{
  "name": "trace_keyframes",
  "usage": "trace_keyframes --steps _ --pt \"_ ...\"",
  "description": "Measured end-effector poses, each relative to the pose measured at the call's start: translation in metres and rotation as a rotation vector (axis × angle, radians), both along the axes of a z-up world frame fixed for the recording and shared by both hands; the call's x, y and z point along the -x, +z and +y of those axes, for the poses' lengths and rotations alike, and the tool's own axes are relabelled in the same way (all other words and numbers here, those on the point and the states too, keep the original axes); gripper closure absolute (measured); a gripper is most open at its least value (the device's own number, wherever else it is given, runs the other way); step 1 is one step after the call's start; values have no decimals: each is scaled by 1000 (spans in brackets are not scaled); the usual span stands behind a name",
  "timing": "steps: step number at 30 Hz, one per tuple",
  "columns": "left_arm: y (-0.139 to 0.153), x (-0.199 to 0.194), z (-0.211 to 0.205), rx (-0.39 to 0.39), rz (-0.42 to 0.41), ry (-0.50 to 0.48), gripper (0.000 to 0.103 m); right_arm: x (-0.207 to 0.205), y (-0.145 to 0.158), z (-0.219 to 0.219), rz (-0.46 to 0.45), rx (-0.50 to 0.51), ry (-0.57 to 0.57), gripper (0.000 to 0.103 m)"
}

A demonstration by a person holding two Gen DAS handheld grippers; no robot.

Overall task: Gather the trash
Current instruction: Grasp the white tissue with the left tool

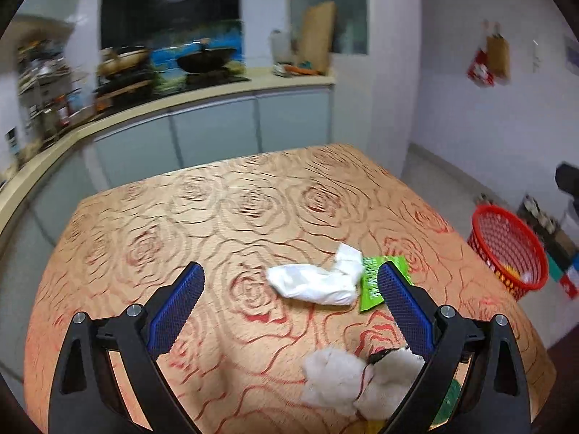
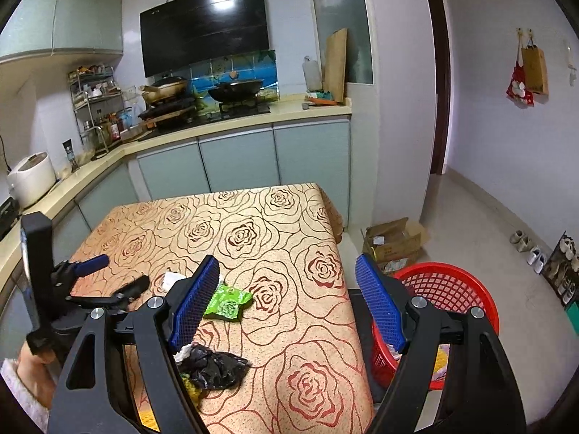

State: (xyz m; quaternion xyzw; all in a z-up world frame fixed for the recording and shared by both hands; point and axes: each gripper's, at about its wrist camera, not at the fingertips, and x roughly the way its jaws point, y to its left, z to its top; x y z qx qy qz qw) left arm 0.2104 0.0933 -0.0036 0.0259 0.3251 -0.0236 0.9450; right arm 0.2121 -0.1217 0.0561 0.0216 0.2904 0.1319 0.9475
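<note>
The crumpled white tissue (image 1: 315, 282) is seen centre-right of the left wrist frame on the worktop (image 1: 217, 217), its long axis running left to right, just ahead between the spread, empty left tool (image 1: 289, 285); the right tool (image 2: 287, 300) is likewise spread, empty.

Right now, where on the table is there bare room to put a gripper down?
The far half of the table, toward the cabinets, is bare. So is the right strip beside the red basket. The near left is crowded: green wrapper, black bag, white tissue.
</note>
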Motion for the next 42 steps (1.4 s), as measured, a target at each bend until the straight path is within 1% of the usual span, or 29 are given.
trace_keyframes --steps 4,8,10,13,18,20,21,23,24,27,31,32,37,42 --pt "-16 -25 -11 -13 42 -69 10 -7 -6 0 15 0 -6 28" --pt "-25 -39 -22 -48 55 -133 10 -15 -11 1 31 8 -12 28" --pt "-29 -45 -26 -49 64 -163 10 -19 -13 0 38 7 -18 28" --pt "-34 -51 -28 -54 79 -177 10 -25 -18 -2 52 -2 -25 28" --pt "-43 -58 -25 -32 104 -196 12 -31 -24 0 66 1 -24 28" --pt "-46 -60 -27 -45 119 -199 23 -33 -26 2 74 0 -21 28" --pt "-49 -62 -27 -52 134 -198 27 -33 -27 2 75 0 -20 28" --pt "-54 -65 -26 -54 158 -194 41 -35 -28 3 78 1 -16 28" --pt "-57 -66 -24 -48 170 -194 42 -36 -29 4 80 1 -14 28" --pt "-60 -65 -20 -30 183 -192 53 -38 -30 6 83 4 -9 28" --pt "-58 -63 -15 -6 181 -183 71 -45 -37 12 106 5 0 28" --pt "-58 -62 -13 -3 179 -176 73 -46 -39 14 112 3 4 28" --pt "-47 -52 0 6 142 -119 75 -50 -47 28 125 11 28 28" --pt "-32 -35 15 -21 81 -37 76 -57 -63 48 152 16 47 28"
